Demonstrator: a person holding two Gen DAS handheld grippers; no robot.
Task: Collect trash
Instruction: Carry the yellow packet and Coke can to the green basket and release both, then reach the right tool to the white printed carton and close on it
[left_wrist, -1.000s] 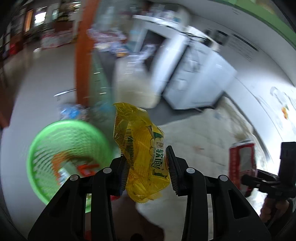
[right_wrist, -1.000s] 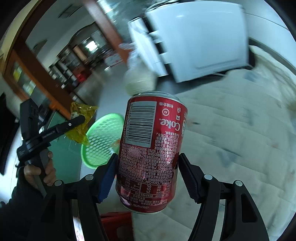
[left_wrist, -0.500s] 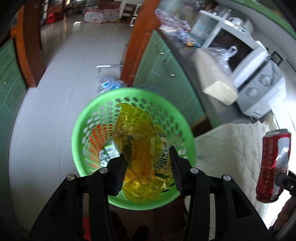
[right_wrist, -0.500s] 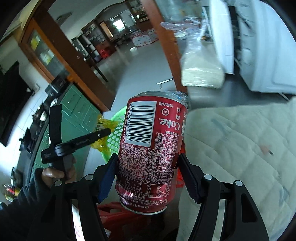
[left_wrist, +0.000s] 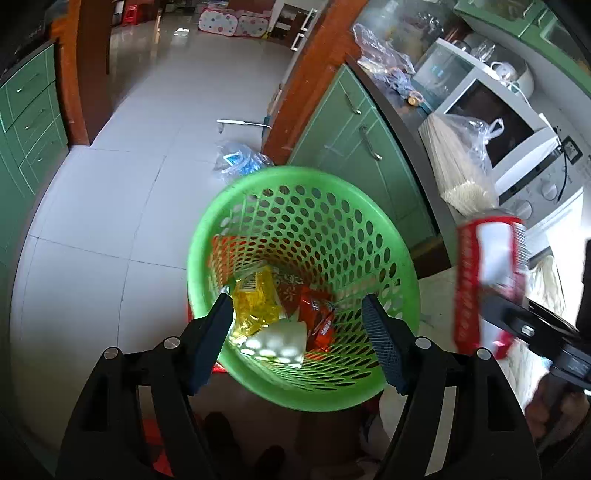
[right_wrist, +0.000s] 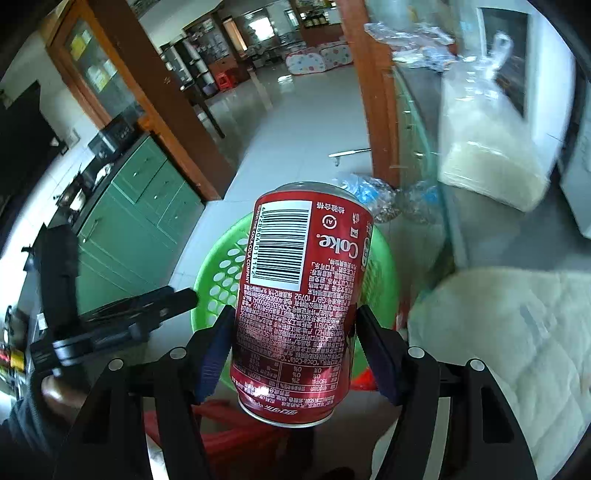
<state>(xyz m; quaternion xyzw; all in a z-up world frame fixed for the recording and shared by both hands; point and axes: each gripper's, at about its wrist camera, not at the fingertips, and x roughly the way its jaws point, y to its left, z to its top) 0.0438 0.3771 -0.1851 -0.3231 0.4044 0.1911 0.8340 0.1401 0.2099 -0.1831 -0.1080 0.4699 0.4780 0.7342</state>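
My left gripper (left_wrist: 299, 314) is open and empty, right above the green perforated basket (left_wrist: 369, 206). The yellow snack wrapper (left_wrist: 256, 299) lies inside the basket beside red wrappers (left_wrist: 319, 317) and a white piece (left_wrist: 280, 338). My right gripper (right_wrist: 295, 332) is shut on a red Coke can (right_wrist: 299, 295), held upside down in front of and above the basket (right_wrist: 221, 280). The can also shows blurred at the right of the left wrist view (left_wrist: 487, 280). The left gripper shows at the left of the right wrist view (right_wrist: 110, 325).
Green cabinets (left_wrist: 354, 147) with a dark counter stand behind the basket, with a bag of noodles (left_wrist: 458, 162) and a microwave (left_wrist: 509, 122) on top. A plastic bag (left_wrist: 240, 160) lies on the tiled floor. A cream quilted surface (right_wrist: 509, 332) is at right.
My left gripper opened over the basket and the yellow wrapper dropped in. My right gripper carried the can closer to the basket.
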